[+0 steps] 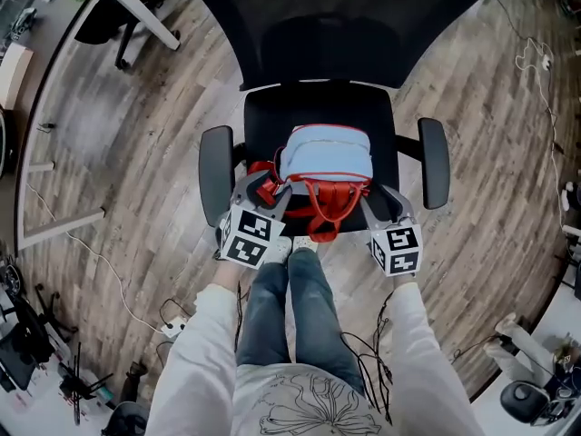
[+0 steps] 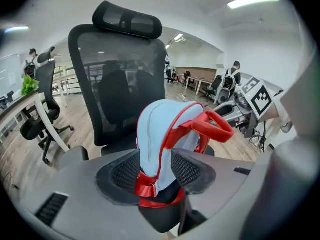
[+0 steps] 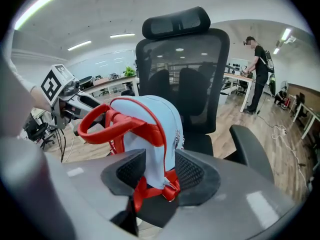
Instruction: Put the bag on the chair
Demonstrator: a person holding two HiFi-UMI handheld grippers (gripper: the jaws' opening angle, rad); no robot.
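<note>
While the left gripper (image 2: 156, 173) is standing with its jaws spread, one lower corner of the light-blue bag (image 2: 159, 134) is sitting between its two black pads, and the pads are not squeezing the fabric. The right gripper (image 3: 159, 173) is likewise resting released, its jaws flanking the opposite lower corner, where a red strap buckle (image 3: 170, 190) is hanging. The bag is standing upright on the seat of the black office chair (image 1: 272, 121), in front of the mesh backrest. Its red handle (image 1: 329, 200) is drooping over the seat's front edge toward the person's legs (image 1: 290, 307). Seen from the head view, the two grippers are sitting at the seat's front corners, one on each side of the bag, between the armrests (image 1: 216, 173). The chair is standing on a wooden floor (image 1: 136, 153).
</note>
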